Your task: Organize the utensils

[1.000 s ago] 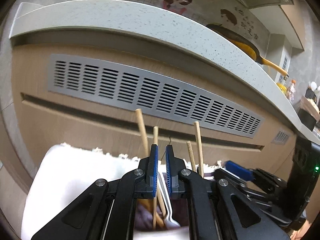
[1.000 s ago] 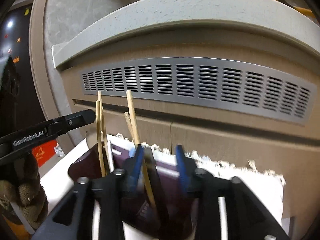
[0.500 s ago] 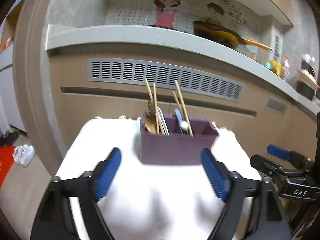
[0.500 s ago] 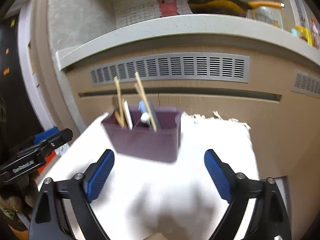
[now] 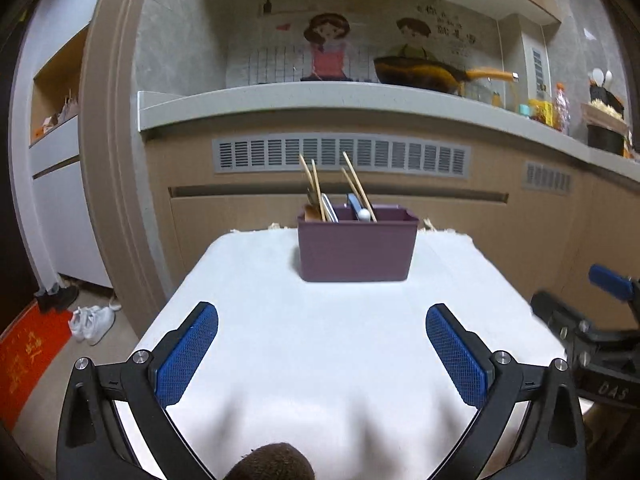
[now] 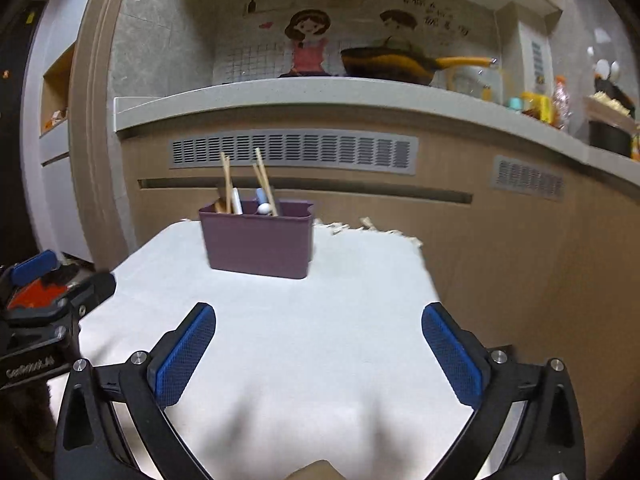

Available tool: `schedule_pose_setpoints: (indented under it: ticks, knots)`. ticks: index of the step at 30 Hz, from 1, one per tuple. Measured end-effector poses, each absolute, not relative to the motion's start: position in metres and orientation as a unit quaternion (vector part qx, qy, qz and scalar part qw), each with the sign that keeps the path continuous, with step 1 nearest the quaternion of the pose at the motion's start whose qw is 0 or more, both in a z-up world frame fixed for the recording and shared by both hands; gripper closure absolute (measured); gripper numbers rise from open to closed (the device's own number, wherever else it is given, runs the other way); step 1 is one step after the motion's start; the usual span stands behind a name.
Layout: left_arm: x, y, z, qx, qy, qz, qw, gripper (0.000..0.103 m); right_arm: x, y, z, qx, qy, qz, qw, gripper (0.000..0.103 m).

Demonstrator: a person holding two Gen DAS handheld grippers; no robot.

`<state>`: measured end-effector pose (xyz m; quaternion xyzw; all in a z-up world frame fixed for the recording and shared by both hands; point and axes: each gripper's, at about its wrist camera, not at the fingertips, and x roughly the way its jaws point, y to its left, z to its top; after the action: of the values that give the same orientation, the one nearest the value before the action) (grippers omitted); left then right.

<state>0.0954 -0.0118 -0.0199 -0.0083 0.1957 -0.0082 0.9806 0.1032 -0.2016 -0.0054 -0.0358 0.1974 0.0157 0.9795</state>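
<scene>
A purple utensil holder [image 5: 356, 250] [image 6: 258, 244] stands at the far edge of the white-clothed table [image 5: 320, 344] [image 6: 312, 320]. Wooden chopsticks [image 5: 317, 190] [image 6: 227, 184] lean in its left compartment, beside a wooden spoon and a pale handle. More chopsticks [image 5: 359, 186] [image 6: 264, 184] share the middle compartment with a blue-handled piece and a white knob. My left gripper [image 5: 322, 312] and right gripper [image 6: 319, 312] hover over the near half of the cloth, well short of the holder. Both sets of jaws are opening wide, with nothing between them.
A wooden cabinet front with a grey vent grille [image 5: 340, 156] rises just behind the table, under a grey counter that carries a yellow-handled pan [image 5: 424, 72]. White shoes [image 5: 92, 322] and a red mat [image 5: 24, 364] lie on the floor at left.
Both grippers have pulled back from right over the holder to the table's near side. Their jaws, nearly together among the utensils a second ago, now stand wide apart.
</scene>
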Motion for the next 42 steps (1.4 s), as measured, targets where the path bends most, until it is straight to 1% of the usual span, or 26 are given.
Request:
schedule_pose_setpoints:
  ticks: [9,42]
  knots:
    - [0.09,-0.014,-0.017,0.0,0.198,-0.001,0.98,0.0,0.112,-0.216,-0.008,-0.016,0.221,0.02,0.975,0.001]
    - [0.092,-0.018,-0.015,0.0,0.202,-0.004,0.979,0.0,0.108,-0.214,-0.004,-0.014,0.22,0.035,0.975,0.001]
